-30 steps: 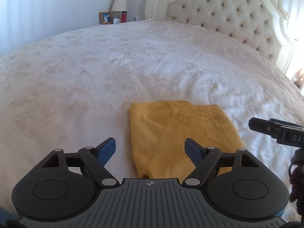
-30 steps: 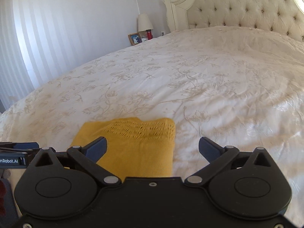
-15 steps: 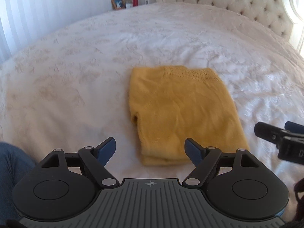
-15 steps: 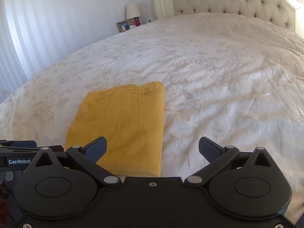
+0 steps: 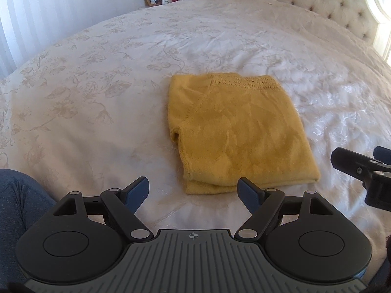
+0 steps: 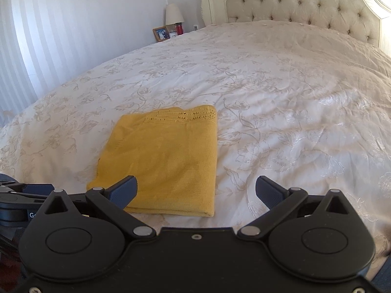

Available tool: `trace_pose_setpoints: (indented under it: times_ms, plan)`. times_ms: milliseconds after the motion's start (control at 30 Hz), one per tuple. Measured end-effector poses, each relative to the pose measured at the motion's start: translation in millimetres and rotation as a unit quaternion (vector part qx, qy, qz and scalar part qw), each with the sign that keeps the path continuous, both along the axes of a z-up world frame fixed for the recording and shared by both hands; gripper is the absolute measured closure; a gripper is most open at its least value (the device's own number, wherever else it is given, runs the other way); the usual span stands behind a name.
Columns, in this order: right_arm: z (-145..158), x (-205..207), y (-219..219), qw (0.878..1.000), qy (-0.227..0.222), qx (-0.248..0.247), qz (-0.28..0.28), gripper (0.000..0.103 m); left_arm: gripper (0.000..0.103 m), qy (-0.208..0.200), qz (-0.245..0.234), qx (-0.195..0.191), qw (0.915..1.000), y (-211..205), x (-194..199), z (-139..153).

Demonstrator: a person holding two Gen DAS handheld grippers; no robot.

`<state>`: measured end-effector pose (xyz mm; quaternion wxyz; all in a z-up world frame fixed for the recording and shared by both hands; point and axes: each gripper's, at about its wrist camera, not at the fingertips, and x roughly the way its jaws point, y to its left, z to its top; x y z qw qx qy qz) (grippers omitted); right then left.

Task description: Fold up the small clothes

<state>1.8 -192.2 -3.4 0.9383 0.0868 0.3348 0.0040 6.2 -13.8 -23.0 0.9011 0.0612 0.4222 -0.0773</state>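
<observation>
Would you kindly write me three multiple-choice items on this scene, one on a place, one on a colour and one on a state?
1. Where does the garment lie?
A. on the bedspread
B. on the nightstand
C. in the left gripper

2. What colour is the garment?
A. white
B. yellow
C. blue

3. How stands the right gripper?
A. shut on the garment
B. shut on nothing
C. open, holding nothing

Key:
1 A, it lies flat on the bedspread, folded, ahead of both grippers.
2 B, the knit is yellow in both views.
3 C, its fingers stand wide apart with nothing between them.
</observation>
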Motion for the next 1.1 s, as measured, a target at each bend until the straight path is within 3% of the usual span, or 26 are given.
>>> trace_pose_setpoints:
  times_ms: [1100]
  plan:
    - [-2.3, 4.0, 3.8, 1.000, 0.014, 0.003, 0.004, 0.001, 0.024, 0.008, -0.009, -0.004, 0.9999, -1.5, 2.2, 0.8]
